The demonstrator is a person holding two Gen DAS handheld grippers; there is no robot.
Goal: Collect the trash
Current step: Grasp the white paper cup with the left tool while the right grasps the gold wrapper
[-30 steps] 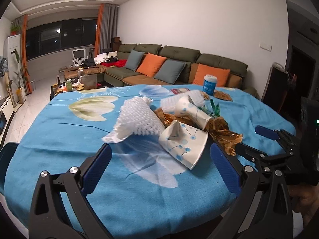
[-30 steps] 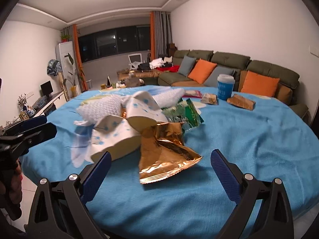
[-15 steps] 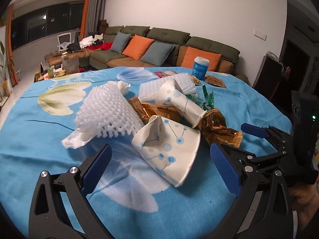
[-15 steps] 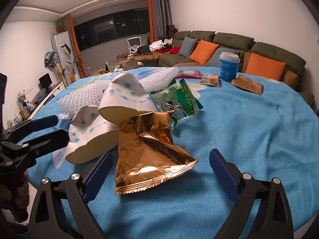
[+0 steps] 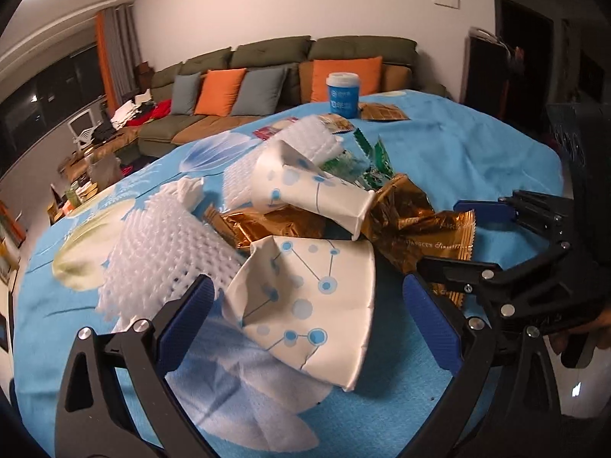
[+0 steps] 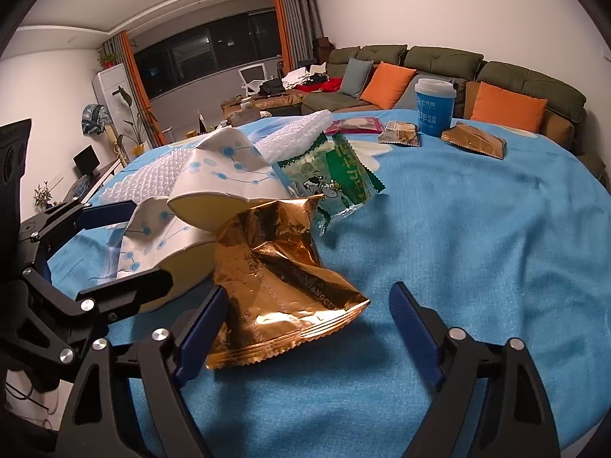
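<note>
Left wrist view: left gripper (image 5: pixel 305 316) gapes around crushed cup (image 5: pixel 309 305) (right gripper (image 6: pixel 305 320), likewise apart, straddles gold wrapper (image 6: pixel 275 278)).

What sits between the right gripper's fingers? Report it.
The gold foil wrapper lies between the open right gripper's fingers, nearer the left one; seen in the right wrist view.

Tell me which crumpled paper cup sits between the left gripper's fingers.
The nearer crumpled cup, mouth toward the camera, is framed by the open left gripper. The other cup lies behind it on the gold wrappers.
</note>
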